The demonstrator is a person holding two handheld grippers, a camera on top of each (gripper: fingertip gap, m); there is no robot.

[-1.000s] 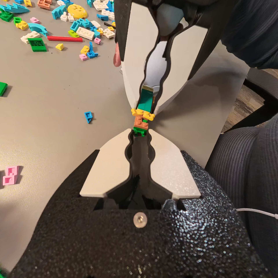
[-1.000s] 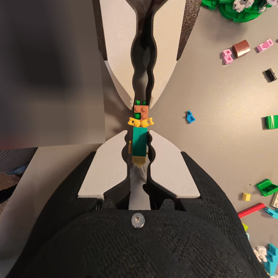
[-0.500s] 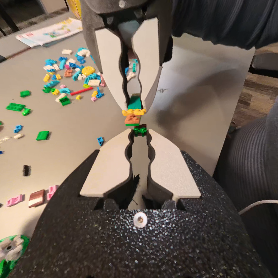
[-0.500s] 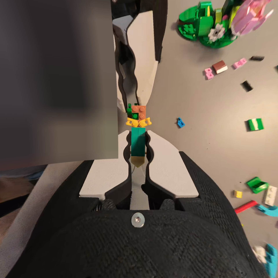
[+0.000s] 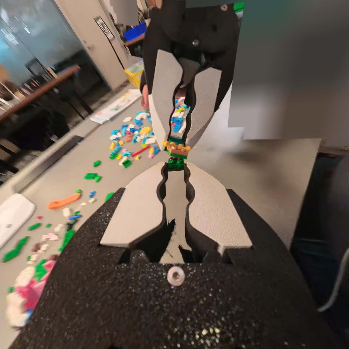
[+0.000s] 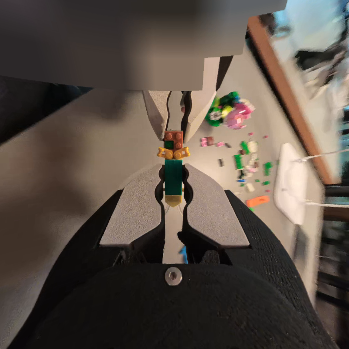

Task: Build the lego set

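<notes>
My right gripper (image 6: 173, 166) is shut on a teal stem piece (image 6: 173, 179) with a gold tip. The stem carries two yellow clips (image 6: 173, 154) and an orange plate (image 6: 173, 138) at its far end. My left gripper (image 5: 175, 165) faces it tip to tip and is shut on a small green and brown piece (image 5: 175, 164). This piece sits right against the orange plate (image 5: 177, 150); I cannot tell whether they are joined. Both grippers hold their parts in the air above the grey table (image 5: 245, 179). The left gripper's fingertips (image 6: 160, 130) show beyond the plate in the right wrist view.
A pile of loose coloured bricks (image 5: 132, 139) lies mid-table, with a booklet (image 5: 117, 107) behind it. An orange separator tool (image 5: 64, 201), green bricks and a white object (image 5: 13, 213) lie at left. A pink and green flower build (image 6: 230, 111) stands on the table. The table edge (image 5: 313, 170) is at right. Both grippers' tips are close together, under 4 cm apart.
Both grippers have risen and tilted up from the table, so the room behind now shows. Each still grips its part, tip to tip.
</notes>
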